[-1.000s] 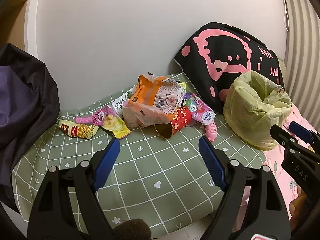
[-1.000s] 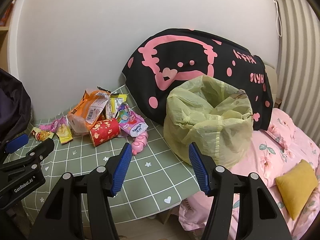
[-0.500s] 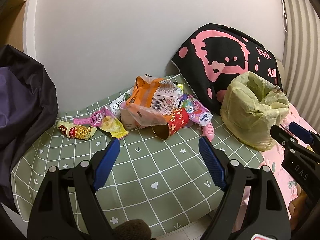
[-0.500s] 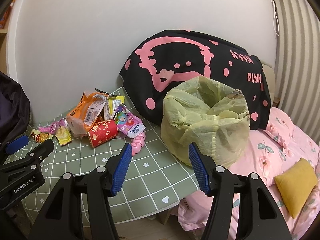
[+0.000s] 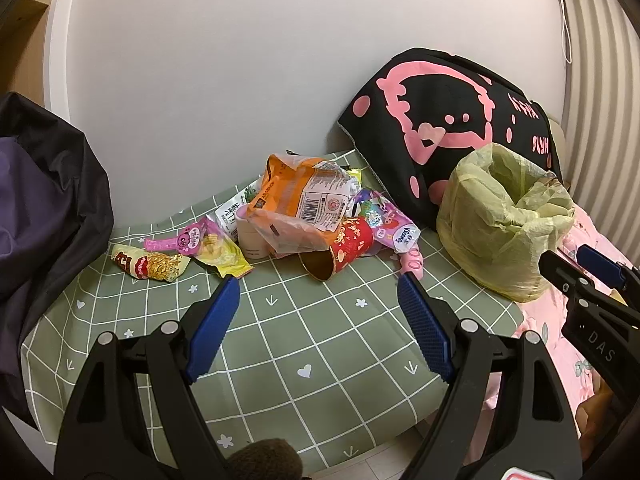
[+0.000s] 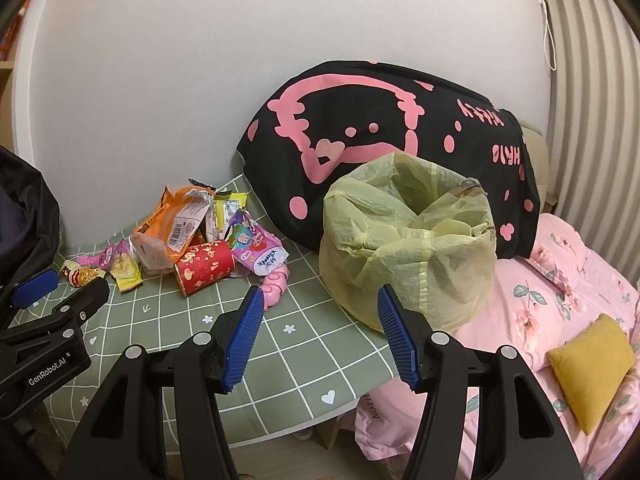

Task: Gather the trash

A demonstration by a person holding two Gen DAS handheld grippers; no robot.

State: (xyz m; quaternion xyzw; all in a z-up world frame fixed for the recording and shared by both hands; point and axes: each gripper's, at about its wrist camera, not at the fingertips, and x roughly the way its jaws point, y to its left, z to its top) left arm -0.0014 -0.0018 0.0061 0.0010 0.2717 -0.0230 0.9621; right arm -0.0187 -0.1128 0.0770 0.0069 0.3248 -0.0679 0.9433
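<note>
On green checked bedding (image 5: 320,344), against the wall, a heap of trash is lying uncollected: an orange snack bag (image 5: 298,196) draped over a pale cup (image 5: 250,236), a red paper cup (image 5: 344,250) tipped on its side with its mouth facing forward, a noodle-snack packet (image 5: 148,266), a yellow wrapper (image 5: 222,254), a pink wrapper (image 5: 180,240), a purple-and-white pouch (image 5: 394,232), and a pink toy-like piece (image 5: 412,260).

Yellow-green trash bag (image 6: 408,252) is standing open-mouthed to the right of the heap, well apart from it, leaning near a black-and-pink cushion (image 6: 384,120). Contents of the bag cannot be made out.

Left gripper (image 5: 318,298) is hovering short of the heap, tongs spread wide, nothing between them. Right gripper (image 6: 320,304) is pointing between the heap and the bag, tongs likewise apart and empty.

Judgement: collection looks barely started; every visible piece is waiting.

Room: open bedding is lying between grippers and heap. Wall is closing off the back, a dark bag (image 5: 44,208) the left; the bedding's front edge is dropping off near the grippers.
</note>
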